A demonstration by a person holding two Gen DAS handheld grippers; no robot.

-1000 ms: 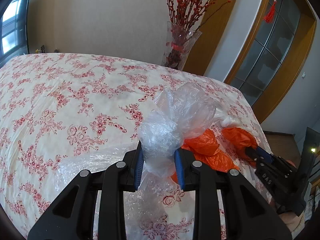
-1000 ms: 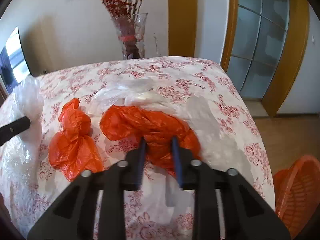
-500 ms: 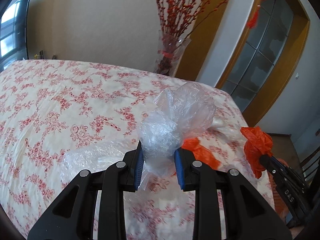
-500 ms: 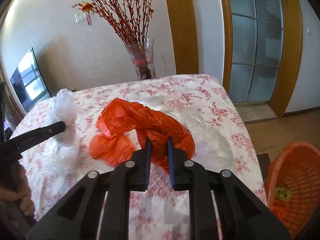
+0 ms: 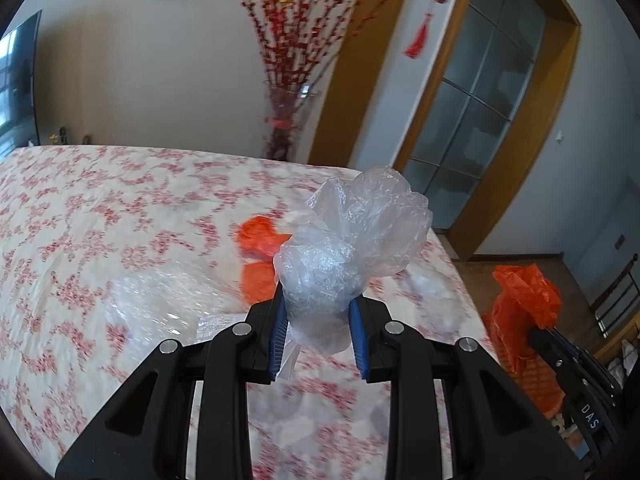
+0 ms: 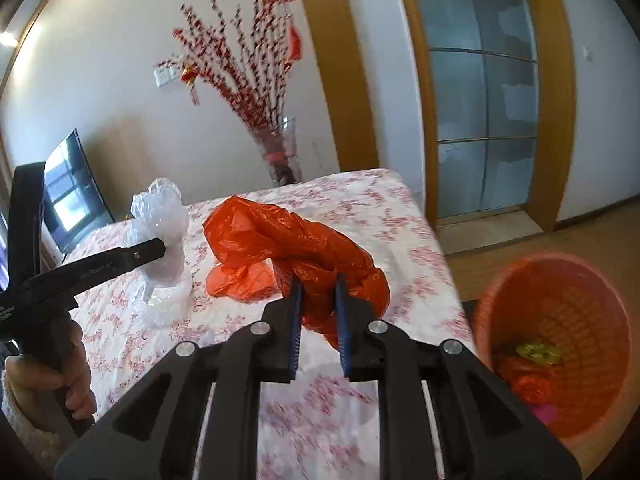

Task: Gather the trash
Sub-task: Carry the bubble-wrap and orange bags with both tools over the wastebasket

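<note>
Two bags up over the surface, basket off to its right

We are seeing the left claw [image 5: 318, 330] holding a crumpled bag [image 5: 352, 248] above the surface [image 5: 100, 220], and the right claw [image 6: 318, 320] holding a second bag [image 6: 296, 248] to its right, near the surface's right edge. A third bag [image 6: 240, 280] is lying on the surface between and behind them. The basket [image 6: 560, 320] is standing on the floor [image 6: 592, 232] right of the surface, scraps [image 6: 536, 354] lying in it. A vase [image 6: 282, 152] is standing behind the surface's far edge, before the wall [image 6: 120, 80].

A crumpled clear plastic bag [image 5: 352, 252] sits centre frame, an orange bag [image 6: 304, 252] bunched mid-frame, another orange bag [image 5: 260, 256] flat behind; orange basket [image 6: 560, 344] lower right holds scraps
</note>
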